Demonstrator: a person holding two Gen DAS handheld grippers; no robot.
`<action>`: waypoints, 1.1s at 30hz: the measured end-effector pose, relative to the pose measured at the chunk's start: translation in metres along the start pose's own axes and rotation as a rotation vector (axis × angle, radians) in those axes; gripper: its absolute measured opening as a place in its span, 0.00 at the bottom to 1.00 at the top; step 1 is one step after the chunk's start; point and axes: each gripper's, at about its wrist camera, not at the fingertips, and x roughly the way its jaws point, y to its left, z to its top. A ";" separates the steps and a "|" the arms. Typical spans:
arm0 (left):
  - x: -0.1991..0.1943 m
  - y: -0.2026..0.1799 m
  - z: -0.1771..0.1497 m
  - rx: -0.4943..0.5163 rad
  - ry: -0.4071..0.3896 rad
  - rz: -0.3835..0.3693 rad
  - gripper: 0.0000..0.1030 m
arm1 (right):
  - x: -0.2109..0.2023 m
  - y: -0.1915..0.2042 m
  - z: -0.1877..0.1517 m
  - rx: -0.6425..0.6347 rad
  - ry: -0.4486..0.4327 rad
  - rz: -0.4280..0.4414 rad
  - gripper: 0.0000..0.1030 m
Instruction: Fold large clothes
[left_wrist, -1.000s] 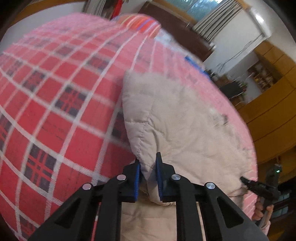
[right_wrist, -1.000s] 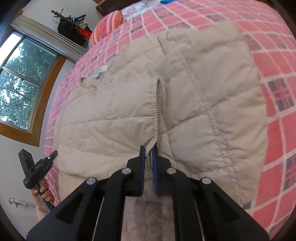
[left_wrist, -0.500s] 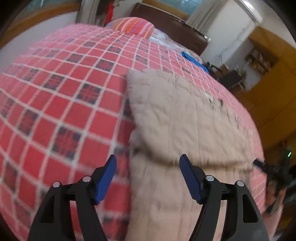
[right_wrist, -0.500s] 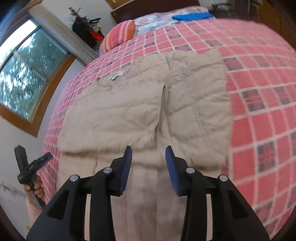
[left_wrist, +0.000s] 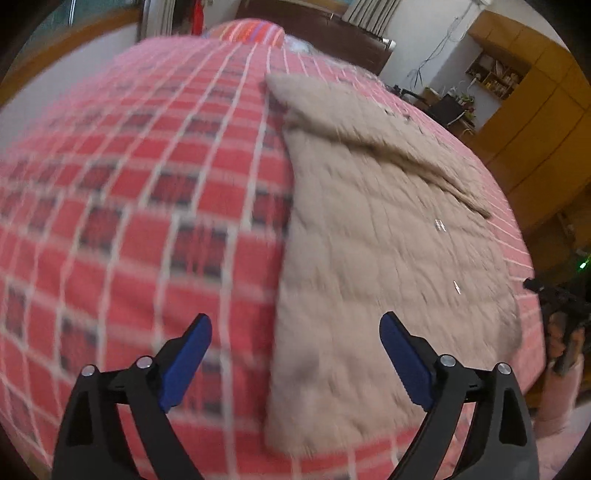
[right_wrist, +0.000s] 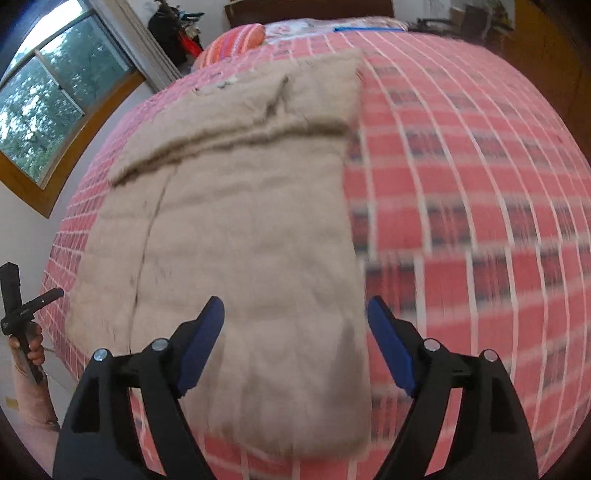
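Both claws empty. Left claw (left_wrist: 295, 354) spread wide, blue pads well apart, hovering above the near left edge of the garment; right claw (right_wrist: 295, 332) likewise spread, above the near right edge, nothing between its pads. Quilted beige garment (left_wrist: 376, 229) lies flat on the bed (left_wrist: 129, 221), over the red plaid cover, running lengthways away from the cameras toward the striped pillow (right_wrist: 236, 42). Judged soft and padded, light for its bulk, no stiffness: it should drape and sag between two grip points, and the puffy fill will likely spring a fold partly open unless pressed. Surface looks matte, not slippery, though a thick doubled layer may be hard to pinch fully. Best holds, as I read it: the stitched near corners or the side hems, one claw each, so the span lifts evenly; a mid-panel pinch would only bunch filling. Appearance: pale tan, stitched in a diamond or square quilt pattern, a dark seam line down the panel in the right view. Far part carries a folded-over layer, its ridge (right_wrist: 229, 136) crossing the width with a shadow beneath. A few small pale flecks on the cloth, too small to identify. Near end blurred in both views. Each view shows the opposite hand (right_wrist: 29, 343) gripping its handle at the bed's edge.
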 end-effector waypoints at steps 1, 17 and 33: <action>0.000 0.000 -0.007 -0.004 0.011 -0.027 0.90 | -0.001 -0.003 -0.013 0.008 0.013 -0.008 0.77; 0.025 -0.007 -0.030 0.003 0.079 -0.074 0.78 | 0.004 -0.017 -0.068 0.028 0.095 -0.008 0.62; 0.019 -0.002 -0.033 -0.051 0.049 -0.044 0.17 | -0.006 -0.032 -0.074 0.068 0.061 0.015 0.06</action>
